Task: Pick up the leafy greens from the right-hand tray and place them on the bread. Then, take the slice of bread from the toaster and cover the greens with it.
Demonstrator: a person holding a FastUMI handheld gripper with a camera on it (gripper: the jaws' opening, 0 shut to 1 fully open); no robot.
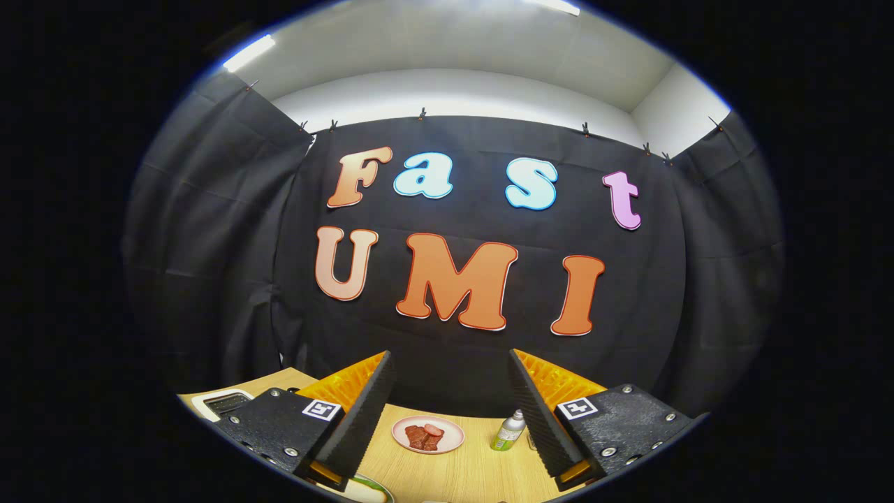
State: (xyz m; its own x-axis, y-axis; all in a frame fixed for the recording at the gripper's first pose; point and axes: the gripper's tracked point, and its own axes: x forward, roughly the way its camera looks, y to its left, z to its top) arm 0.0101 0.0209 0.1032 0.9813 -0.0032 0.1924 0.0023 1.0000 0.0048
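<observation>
Tool agape (nothing held), above table

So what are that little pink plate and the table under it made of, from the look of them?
The pink plate, lying on the table beyond the open gripper, looks like smooth plastic or glazed ceramic: even colour, soft sheen, thin rim. I cannot tell which. The table looks like light wood or wood-look laminate, judging by its fine grain lines and matt finish.
</observation>
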